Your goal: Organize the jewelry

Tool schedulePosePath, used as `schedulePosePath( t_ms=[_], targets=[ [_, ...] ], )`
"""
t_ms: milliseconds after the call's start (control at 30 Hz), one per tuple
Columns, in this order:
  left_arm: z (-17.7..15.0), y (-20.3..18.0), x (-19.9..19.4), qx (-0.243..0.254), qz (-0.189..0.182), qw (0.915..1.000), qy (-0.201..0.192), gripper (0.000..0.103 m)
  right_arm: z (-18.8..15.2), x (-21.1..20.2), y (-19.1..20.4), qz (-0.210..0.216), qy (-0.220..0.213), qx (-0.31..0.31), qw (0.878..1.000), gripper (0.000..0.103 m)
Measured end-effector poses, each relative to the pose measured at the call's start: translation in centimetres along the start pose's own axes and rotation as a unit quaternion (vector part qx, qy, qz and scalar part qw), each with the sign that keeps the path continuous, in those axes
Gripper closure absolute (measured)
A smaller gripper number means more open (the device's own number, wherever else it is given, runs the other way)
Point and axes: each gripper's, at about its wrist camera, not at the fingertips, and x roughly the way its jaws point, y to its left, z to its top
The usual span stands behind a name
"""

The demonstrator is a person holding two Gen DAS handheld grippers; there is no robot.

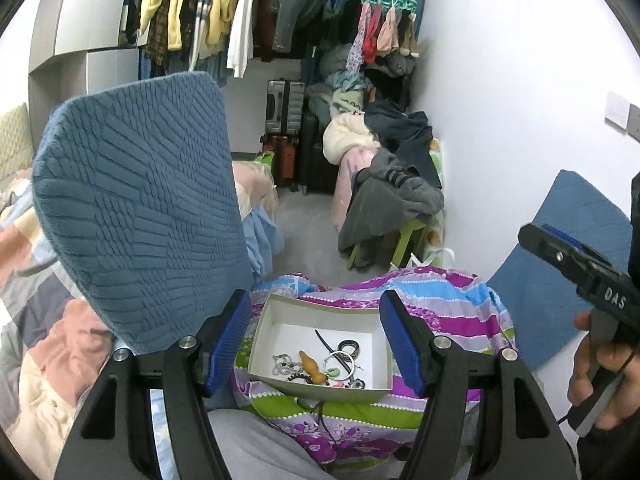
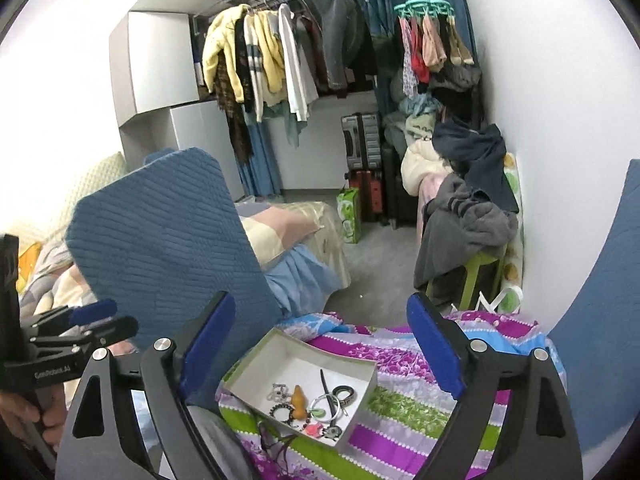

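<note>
Cardboard box holds all the jewelry, both claws empty above it

Cardboard, white inside and grey-green outside, makes the shallow box (image 1: 280, 382) that lies on a striped, flowered cloth (image 1: 440, 312) in purple, green and blue. Whether a table or the person's lap is under this cloth, I cannot tell. All the jewelry I can see is inside the box, in a loose heap near its front wall: a silver chain (image 1: 285, 365), an orange pendant (image 1: 313, 366), a thin silver bangle (image 1: 340, 364), a dark ring (image 1: 349, 347), a black stick-like piece (image 1: 325, 342) and some small beads. No piece lies on the cloth outside the box. My judgement is that the collecting is done, or nearly done; the pieces are not sorted or separated, so this could be left if the task asks for it.

Left claw (image 1: 316, 344) is spread wide with nothing between its blue pads; it hangs above the box and points down at a slant toward it. Right claw (image 2: 316, 348) is also spread wide and empty, in the same slanted pose above the box. In the left view a hand (image 1: 600, 376) holds the right tool at the right edge. Both claws are well apart from the jewelry and touch nothing.
</note>
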Motion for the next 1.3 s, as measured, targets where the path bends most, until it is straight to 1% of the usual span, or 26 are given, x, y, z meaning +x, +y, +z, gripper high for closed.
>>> schedulePosePath(
  t_ms=[33,67,100,167,267,333,633,833,933,1067,1300],
  targets=[
    [-0.1,-0.2,-0.3,0.000,-0.001,1.0000,-0.002,0.036,-0.2,-0.3,0.0,-0.001,-0.001,0.000,1.000,0.007],
    [-0.2,-0.5,-0.6,-0.001,-0.001,1.0000,-0.003,0.036,-0.4,-0.8,-0.1,-0.004,-0.003,0.001,1.000,0.001],
    [-0.3,-0.5,-0.8,-0.001,-0.003,1.0000,-0.005,0.036,-0.7,-1.3,0.0,-0.008,-0.007,0.000,1.000,0.000],
    [-0.6,-0.9,-1.4,-0.001,-0.014,0.9999,-0.010,0.036,-1.4,-2.1,0.2,-0.014,-0.011,-0.006,1.000,0.000],
    [-1.1,-1.2,-1.9,0.000,-0.018,0.9998,-0.011,0.036,-2.5,-3.0,0.4,-0.023,-0.011,-0.011,1.000,0.000],
    [-1.4,-1.6,-1.9,0.006,-0.020,0.9997,-0.011,0.035,-3.2,-3.5,0.4,-0.022,-0.014,-0.005,1.000,0.000],
    [-3.8,-2.3,-1.9,0.012,-0.035,0.9992,0.014,0.035,-6.0,-4.4,1.1,-0.032,-0.010,-0.004,0.999,0.000],
    [-5.2,-1.9,-0.9,0.017,-0.037,0.9990,0.021,0.035,-8.2,-3.4,1.6,-0.040,0.004,0.004,0.999,0.000],
    [-6.0,-1.4,0.0,0.019,-0.035,0.9989,0.024,0.035,-9.7,-2.7,1.7,-0.044,0.007,0.012,0.999,0.000],
    [-7.2,-0.7,1.4,0.021,-0.027,0.9990,0.027,0.035,-11.6,-1.2,1.7,-0.042,0.022,0.013,0.999,0.000],
    [-9.1,0.2,3.5,0.021,-0.028,0.9988,0.034,0.035,-13.8,0.4,1.4,-0.048,0.028,0.020,0.998,0.000]
  ],
)
